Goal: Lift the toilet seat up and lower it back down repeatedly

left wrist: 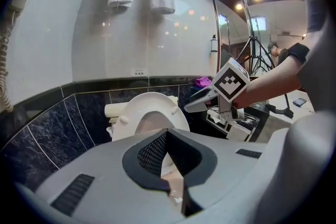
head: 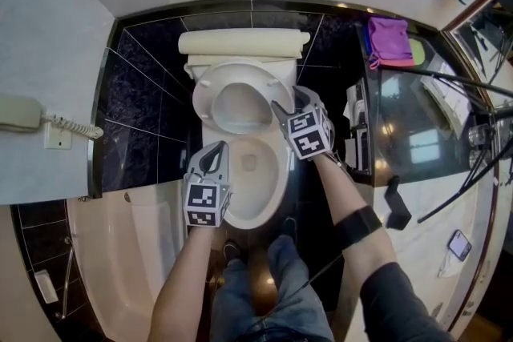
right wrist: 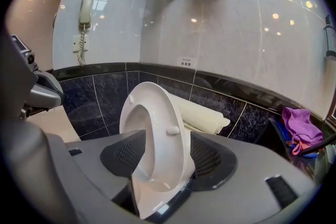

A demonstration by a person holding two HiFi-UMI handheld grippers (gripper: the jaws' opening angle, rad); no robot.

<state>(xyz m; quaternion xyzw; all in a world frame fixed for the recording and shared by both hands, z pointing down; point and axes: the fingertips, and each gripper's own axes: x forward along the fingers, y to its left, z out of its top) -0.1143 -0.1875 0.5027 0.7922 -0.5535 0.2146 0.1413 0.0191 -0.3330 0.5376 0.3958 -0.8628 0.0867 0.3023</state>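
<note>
left gripper [head: 215,158] jaws together | right gripper [head: 292,102] jaws apart astride raised toilet seat [right wrist: 173,113] | black wall tiles [head: 136,84]

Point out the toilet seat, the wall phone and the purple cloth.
toilet seat [right wrist: 169,113]: right gripper view, on the underside of the raised ring.
wall phone [right wrist: 86,9]: right gripper view, on the handset.
purple cloth [head: 390,40]: head view, on the middle of the bundle.

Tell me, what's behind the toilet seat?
A cream tank is behind the raised seat, and behind that is a black tiled wall. The seat covers part of the tank, so that part can't be seen.
</note>
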